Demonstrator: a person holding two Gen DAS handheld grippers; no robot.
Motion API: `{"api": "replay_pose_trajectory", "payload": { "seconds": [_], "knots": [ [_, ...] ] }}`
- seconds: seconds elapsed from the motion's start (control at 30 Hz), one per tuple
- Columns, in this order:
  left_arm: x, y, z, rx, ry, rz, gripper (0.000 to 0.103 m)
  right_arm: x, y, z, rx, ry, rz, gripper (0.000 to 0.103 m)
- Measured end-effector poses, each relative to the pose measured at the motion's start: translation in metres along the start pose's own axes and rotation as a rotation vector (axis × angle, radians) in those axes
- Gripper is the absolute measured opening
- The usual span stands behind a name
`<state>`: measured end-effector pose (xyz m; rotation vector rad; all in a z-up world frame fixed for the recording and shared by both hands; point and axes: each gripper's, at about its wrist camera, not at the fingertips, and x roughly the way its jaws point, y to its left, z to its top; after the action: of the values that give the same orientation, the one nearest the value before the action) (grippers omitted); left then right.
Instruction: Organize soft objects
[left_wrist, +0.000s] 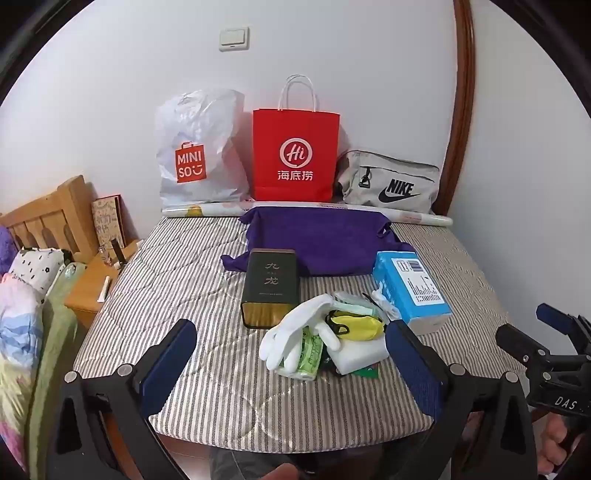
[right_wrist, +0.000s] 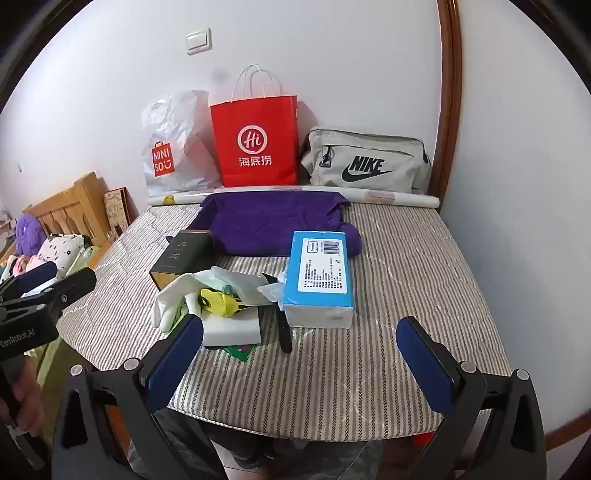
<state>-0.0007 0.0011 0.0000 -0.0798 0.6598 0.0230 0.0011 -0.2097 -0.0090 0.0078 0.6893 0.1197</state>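
Both your left gripper (left_wrist: 291, 354) and right gripper (right_wrist: 299, 354) gape, empty. Approach the white glove (left_wrist: 291, 332) at centre frame squarely; pinch only its cuff.

The left hand-held gripper (left_wrist: 291, 363) has black triangular arms, round silver screws and dark blue ribbed pads (left_wrist: 168, 356). The right hand-held gripper (right_wrist: 299, 363) is built alike, with blue pads (right_wrist: 424, 363). White lettering reads "GenRobot.AI" on the left body and "DAS" on the right. Bare skin shows on both hands.
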Motion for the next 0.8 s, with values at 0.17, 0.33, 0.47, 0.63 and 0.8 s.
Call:
{"api": "replay_pose_trajectory", "payload": {
  "seconds": [0.17,0.33,0.47,0.63,0.8],
  "knots": [
    [0.001,-0.005,0.004,0.039,0.019,0.012,0.102,-0.003,-0.001,-0.002,-0.011,-0.001,-0.002,0.103],
    [-0.002,-0.012,0.001,0.061,-0.002,0.008,0.102,-0.005,0.003,-0.004,-0.02,-0.006,-0.004,0.103],
    [-0.008,-0.007,0.002,0.05,-0.013,0.01,0.102,-0.005,-0.001,-0.001,-0.018,0.003,0.001,0.103],
    [-0.011,-0.006,0.003,0.05,-0.015,0.01,0.102,-0.006,0.004,-0.003,-0.023,0.001,-0.003,0.103],
    [-0.01,-0.007,0.004,0.053,-0.013,0.012,0.102,-0.009,0.004,-0.003,-0.028,-0.002,0.002,0.103]
  ]
}}
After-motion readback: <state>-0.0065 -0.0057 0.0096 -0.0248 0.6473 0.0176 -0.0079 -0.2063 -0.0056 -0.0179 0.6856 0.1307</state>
